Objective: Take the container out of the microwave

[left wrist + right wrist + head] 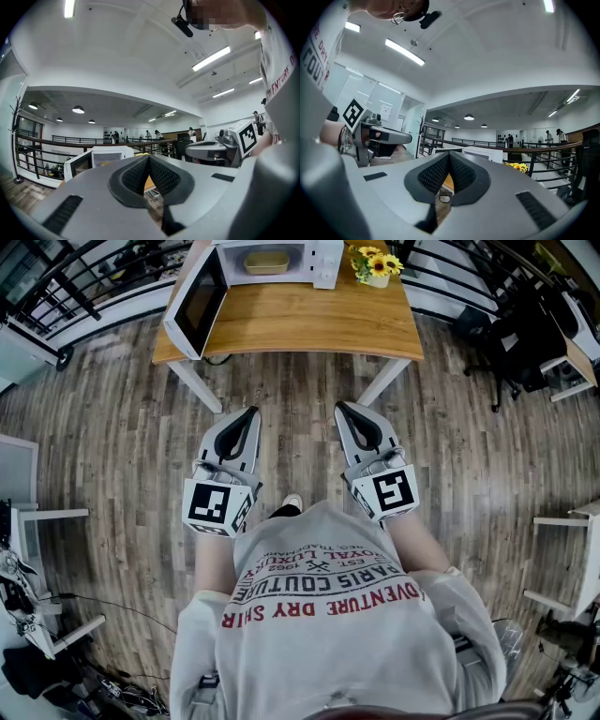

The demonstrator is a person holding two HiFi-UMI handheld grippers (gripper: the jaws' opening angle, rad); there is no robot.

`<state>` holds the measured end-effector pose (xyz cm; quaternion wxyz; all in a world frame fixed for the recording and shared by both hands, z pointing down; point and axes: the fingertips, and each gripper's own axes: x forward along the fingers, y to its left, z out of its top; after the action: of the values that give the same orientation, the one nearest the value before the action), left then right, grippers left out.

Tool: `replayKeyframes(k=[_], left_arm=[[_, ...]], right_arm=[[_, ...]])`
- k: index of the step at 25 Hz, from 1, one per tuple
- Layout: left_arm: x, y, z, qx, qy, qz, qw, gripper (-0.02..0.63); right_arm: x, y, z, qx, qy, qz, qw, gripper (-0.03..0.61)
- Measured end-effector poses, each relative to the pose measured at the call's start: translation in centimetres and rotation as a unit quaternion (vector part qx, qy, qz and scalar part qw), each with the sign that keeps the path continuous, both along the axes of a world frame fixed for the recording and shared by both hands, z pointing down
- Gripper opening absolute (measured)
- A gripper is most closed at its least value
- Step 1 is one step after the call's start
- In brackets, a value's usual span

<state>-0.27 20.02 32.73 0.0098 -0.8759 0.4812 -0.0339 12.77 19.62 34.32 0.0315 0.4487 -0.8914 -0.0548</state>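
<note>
The white microwave [281, 261] stands at the back of the wooden table [309, 320], its door [197, 304] swung open to the left. A tan container [266, 262] sits inside the cavity. Both grippers hover level over the floor in front of the table, well short of it. My left gripper [250, 414] is shut with nothing between its pads, and my right gripper [343, 410] is shut and empty too. The left gripper view has the microwave [105, 154] far ahead beyond my left gripper [149, 157]. The right gripper view shows my right gripper [450, 155] and the microwave [483, 153].
A pot of yellow flowers [377, 264] stands on the table's right back corner, next to the microwave. White table legs [199, 385] slant down to the wood floor. Black railings [66, 277] run behind. An office chair [511, 343] is at the right, white furniture [37, 517] at the left.
</note>
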Motion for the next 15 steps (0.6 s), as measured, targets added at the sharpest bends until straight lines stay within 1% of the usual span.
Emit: replayKeyframes(k=[8,12,13,15], left_arm=[[-0.7,-0.7,0.1,0.005,0.009,-0.002,0.9999,0.014],[-1.1,-1.3,0.1,0.007,0.014,0.000,0.9999,0.014],[-1.3,-1.6,0.2,0.006,0.016,0.000,0.9999,0.014],[-1.8,-2.5,0.4,0.003,0.019,0.001,0.9998,0.014]], right_arm=[[0.0,-1.0,0.4,-0.007,-0.002,0.000,1.000,0.028],[-0.7,-1.2,0.4,-0.008,-0.004,-0.011,1.000,0.028],[-1.0,-1.4,0.4,-0.006,-0.005,-0.010,1.000,0.028],[-1.3,-2.4,0.2,0.001,0.000,0.007,1.000,0.033]])
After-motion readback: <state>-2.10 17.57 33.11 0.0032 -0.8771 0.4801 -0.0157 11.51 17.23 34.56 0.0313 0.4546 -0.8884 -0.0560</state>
